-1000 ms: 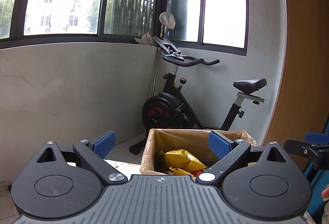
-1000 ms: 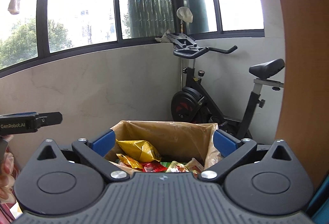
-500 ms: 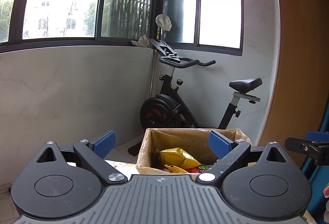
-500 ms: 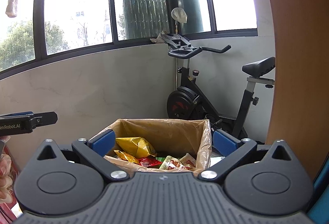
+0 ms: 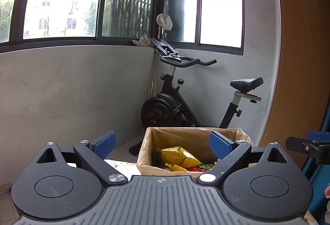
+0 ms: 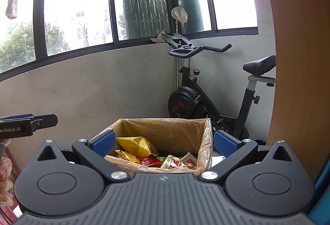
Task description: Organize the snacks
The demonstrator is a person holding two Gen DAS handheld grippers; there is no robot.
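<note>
Ahead, I see snack packets (image 6: 144,150) piled in a plastic-lined cardboard box (image 6: 165,128), probably on the floor. My left gripper (image 5: 163,143) and right gripper (image 6: 164,143) hover before it, jaws spread wide, holding nothing. Behind stands an exercise bike (image 6: 206,91).

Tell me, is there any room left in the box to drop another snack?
Yes. The box is bare along its back wall, behind the yellow bag, and its right side looks low. The front is crowded with small packets. The left gripper and right gripper both have open, empty jaws.
</note>
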